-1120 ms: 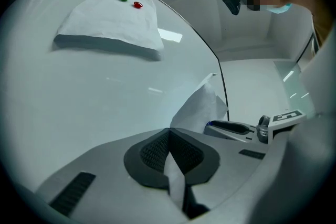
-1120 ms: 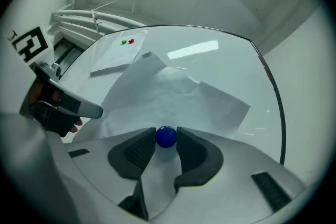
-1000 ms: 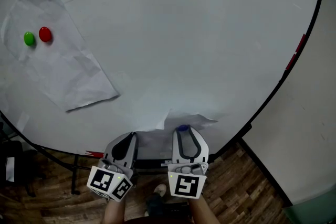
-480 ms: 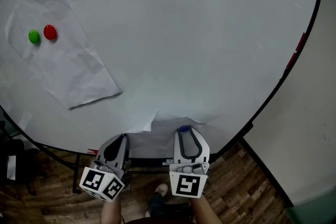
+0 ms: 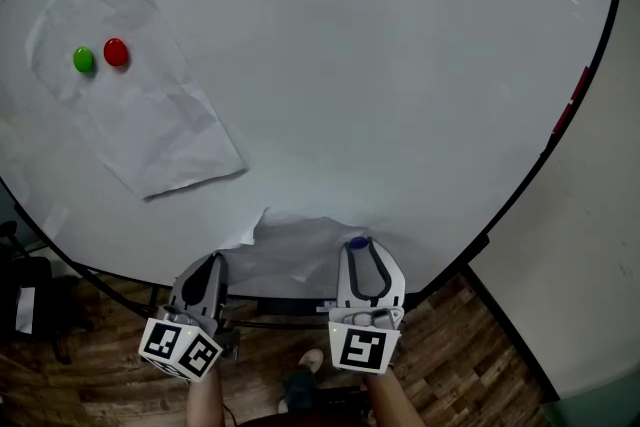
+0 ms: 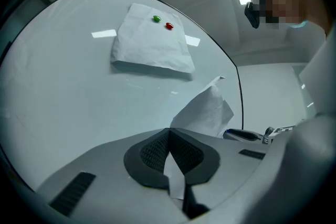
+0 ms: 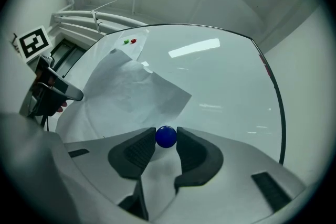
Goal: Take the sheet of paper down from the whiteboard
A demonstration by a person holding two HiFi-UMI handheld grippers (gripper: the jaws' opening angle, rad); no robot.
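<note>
1. Head view: one whiteboard (image 5: 400,65) carries two sheets of paper and three magnets.
   - At upper left the far sheet (image 5: 140,105) lies flat under one green magnet (image 5: 83,60) and one red magnet (image 5: 116,52), side by side.
   - At the board's lower edge the held sheet (image 5: 295,250) is crumpled and spans the two grippers.
   - At its left end is the left gripper (image 5: 212,265). At its right end is the right gripper (image 5: 360,255), with one blue magnet (image 5: 357,242) at its tips.
2. Left gripper view: the left gripper (image 6: 169,140) has its jaws fully closed on an edge of the held sheet (image 6: 207,110).
   - This sheet passes between the pads and rises off the whiteboard (image 6: 68,92).
   - Well apart, the far sheet (image 6: 152,44) shows its green magnet (image 6: 156,19) and red magnet (image 6: 169,25).
   - One finger of the right gripper (image 6: 236,135) shows at the right.
3. Right gripper view: the right gripper (image 7: 166,140) has its jaws narrowly apart, pressed against both sides of the blue magnet (image 7: 166,136).
   - The magnet sits on the held sheet (image 7: 131,92), which bulges off the whiteboard (image 7: 226,86) toward the left gripper (image 7: 68,93).
   - Beyond it are the green magnet (image 7: 125,42) and red magnet (image 7: 133,40).
</note>
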